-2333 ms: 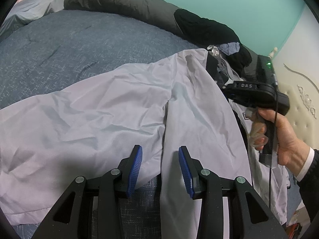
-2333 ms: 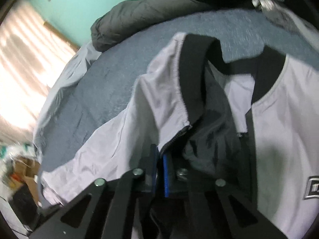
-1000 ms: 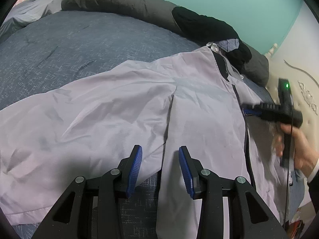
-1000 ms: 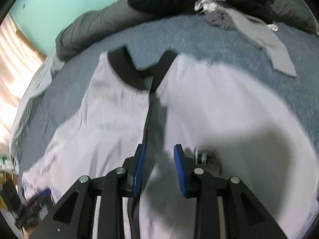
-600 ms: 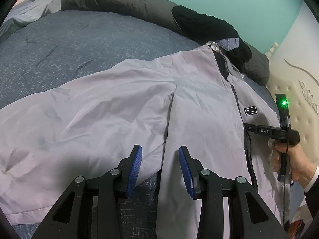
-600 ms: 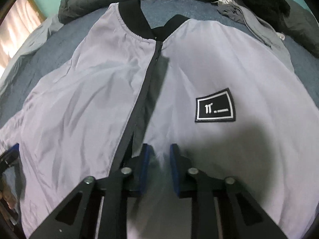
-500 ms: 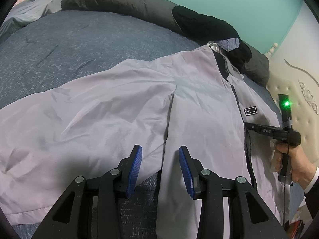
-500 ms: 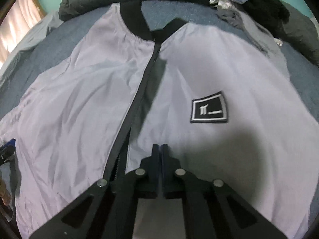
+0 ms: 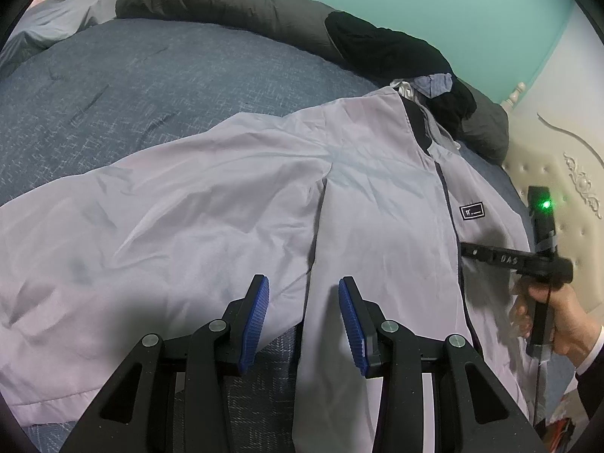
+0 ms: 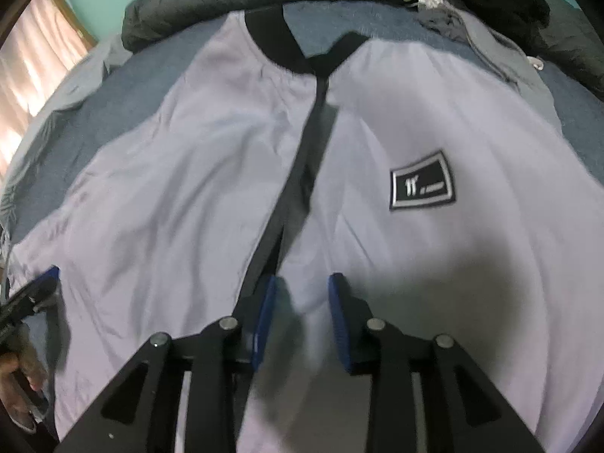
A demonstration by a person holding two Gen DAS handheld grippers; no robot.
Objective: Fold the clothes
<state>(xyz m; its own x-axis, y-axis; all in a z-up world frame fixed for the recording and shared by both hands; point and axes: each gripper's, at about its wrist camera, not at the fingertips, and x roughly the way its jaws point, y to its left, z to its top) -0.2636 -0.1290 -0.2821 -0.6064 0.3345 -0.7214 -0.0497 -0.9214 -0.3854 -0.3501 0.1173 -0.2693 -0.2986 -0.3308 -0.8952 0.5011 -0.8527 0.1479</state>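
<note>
Right claw reopening over jacket; hem cut off, view blurred.

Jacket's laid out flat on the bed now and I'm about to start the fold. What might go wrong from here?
1. The right gripper hovers over the dark zipper strip, jaws opening with no cloth pinched; closing there may catch only one front panel, so the jacket could fall open.
2. The sleeve is spread wide and creased; folding it as it lies would likely trap wrinkles.
3. The loose clothes pile lies close beside the collar and might snag.
</note>
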